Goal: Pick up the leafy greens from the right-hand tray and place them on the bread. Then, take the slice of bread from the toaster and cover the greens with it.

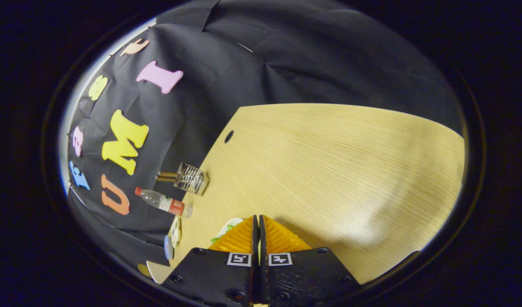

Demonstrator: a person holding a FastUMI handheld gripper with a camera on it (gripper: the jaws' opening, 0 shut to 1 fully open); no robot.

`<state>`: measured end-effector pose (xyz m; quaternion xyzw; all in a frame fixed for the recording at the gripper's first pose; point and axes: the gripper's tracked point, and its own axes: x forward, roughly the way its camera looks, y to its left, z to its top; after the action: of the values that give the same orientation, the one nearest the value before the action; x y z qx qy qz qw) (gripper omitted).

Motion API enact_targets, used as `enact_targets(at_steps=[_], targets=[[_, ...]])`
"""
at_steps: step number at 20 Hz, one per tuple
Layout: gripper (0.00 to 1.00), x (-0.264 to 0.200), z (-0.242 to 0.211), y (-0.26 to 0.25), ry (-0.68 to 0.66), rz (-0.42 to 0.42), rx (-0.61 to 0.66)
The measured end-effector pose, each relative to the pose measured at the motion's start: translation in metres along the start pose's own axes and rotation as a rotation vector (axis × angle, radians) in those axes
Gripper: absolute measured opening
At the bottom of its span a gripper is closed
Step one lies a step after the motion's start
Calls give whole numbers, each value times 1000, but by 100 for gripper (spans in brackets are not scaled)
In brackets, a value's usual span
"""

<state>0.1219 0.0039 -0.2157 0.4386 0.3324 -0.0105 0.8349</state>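
My gripper (258, 217) hangs tilted over the wooden table (329, 162). Its two orange fingers (239, 236) are pressed together, and nothing shows between them. Just beside the left finger, partly hidden behind it, a bit of pale green and white peeks out, which looks like the leafy greens (227, 227). Whether they touch the finger I cannot tell. Ahead of the fingers lies bare wood.
Along the table's edge by the booth wall stand a wire mesh holder (191, 178) with dark sticks in it and a plastic water bottle (162, 202) with a red label. Small plates (175, 232) sit at the same edge near the greens. A round hole (229, 136) pierces the tabletop.
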Motion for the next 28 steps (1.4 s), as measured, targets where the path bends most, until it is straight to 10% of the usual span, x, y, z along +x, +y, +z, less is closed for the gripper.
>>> enact_targets(at_steps=[14,28], targets=[[0,-60,-32,130,-34,225,-95],[0,-54,-217,272,193,453,-150]])
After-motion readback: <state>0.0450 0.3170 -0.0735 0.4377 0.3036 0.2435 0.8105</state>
